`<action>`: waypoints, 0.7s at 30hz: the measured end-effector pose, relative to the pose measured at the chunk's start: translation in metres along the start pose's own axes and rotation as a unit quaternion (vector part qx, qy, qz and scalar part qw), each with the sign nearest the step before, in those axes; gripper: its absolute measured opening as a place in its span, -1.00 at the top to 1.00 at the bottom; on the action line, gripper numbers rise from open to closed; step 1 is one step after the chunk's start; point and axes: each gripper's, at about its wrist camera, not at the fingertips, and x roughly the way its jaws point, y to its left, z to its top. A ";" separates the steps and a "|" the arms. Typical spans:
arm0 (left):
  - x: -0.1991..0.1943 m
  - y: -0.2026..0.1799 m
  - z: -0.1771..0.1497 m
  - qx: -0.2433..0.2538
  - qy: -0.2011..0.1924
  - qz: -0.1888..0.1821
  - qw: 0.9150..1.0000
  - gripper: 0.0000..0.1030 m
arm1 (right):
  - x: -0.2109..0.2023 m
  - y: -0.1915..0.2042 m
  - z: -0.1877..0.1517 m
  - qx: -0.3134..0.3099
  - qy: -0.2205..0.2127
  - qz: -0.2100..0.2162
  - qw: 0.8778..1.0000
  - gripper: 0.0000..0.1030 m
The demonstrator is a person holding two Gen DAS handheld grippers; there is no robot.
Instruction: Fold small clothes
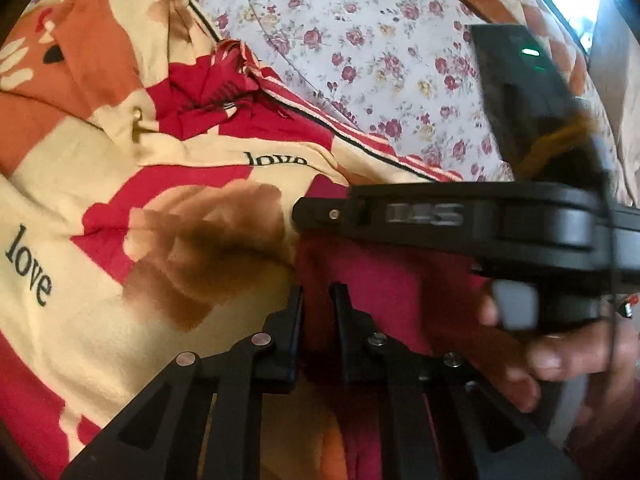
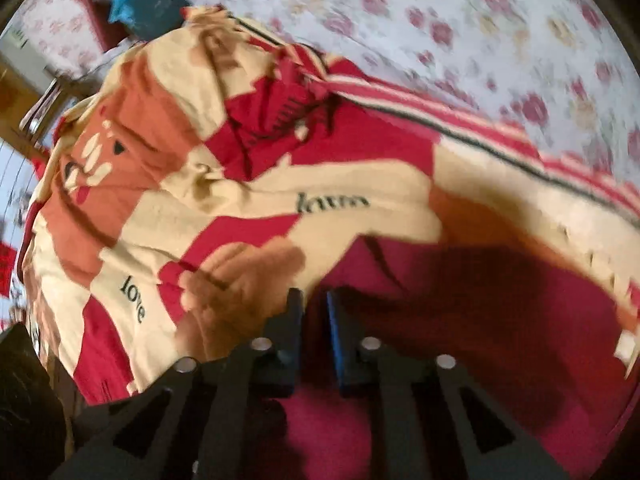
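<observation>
**Both jaws pinched on the red garment**

Jaws on the left gripper stand nearly together, red cloth running between them, so they look clamped on the red garment. Over to the right gripper: same story, fingers close with a narrow gap, and the red garment bunches right at the tips; the picture is blurred, yet it reads as a grip. That garment lies near, on a cream, red and orange blanket printed with "love". Farther off, a white floral bedsheet covers the bed. From the left view, the right gripper's black body crosses at right, a hand wrapped around it.
</observation>
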 end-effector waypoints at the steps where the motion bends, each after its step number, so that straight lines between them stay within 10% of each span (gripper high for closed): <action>1: -0.001 -0.002 0.000 0.005 -0.002 0.003 1.000 1.00 | -0.004 -0.002 -0.003 0.008 -0.003 0.010 1.000 0.34; 6: -0.002 0.002 0.002 -0.015 -0.003 -0.004 1.000 1.00 | -0.086 -0.038 -0.047 0.032 -0.057 -0.002 0.998 -0.26; 15: -0.013 -0.006 -0.002 -0.005 -0.036 0.013 0.999 0.99 | -0.201 -0.185 -0.150 0.186 -0.108 -0.237 0.947 -0.43; 17: -0.017 -0.011 -0.004 0.004 -0.046 0.018 0.999 0.99 | -0.193 -0.203 -0.161 0.201 -0.091 -0.226 0.949 -0.14; 18: -0.019 -0.013 -0.005 0.006 -0.051 0.020 0.998 0.98 | -0.188 -0.205 -0.165 0.193 -0.085 -0.211 0.955 0.40; 21: -0.027 -0.015 -0.008 0.004 -0.067 0.020 0.998 0.88 | -0.187 -0.200 -0.173 0.156 -0.089 -0.215 0.960 0.60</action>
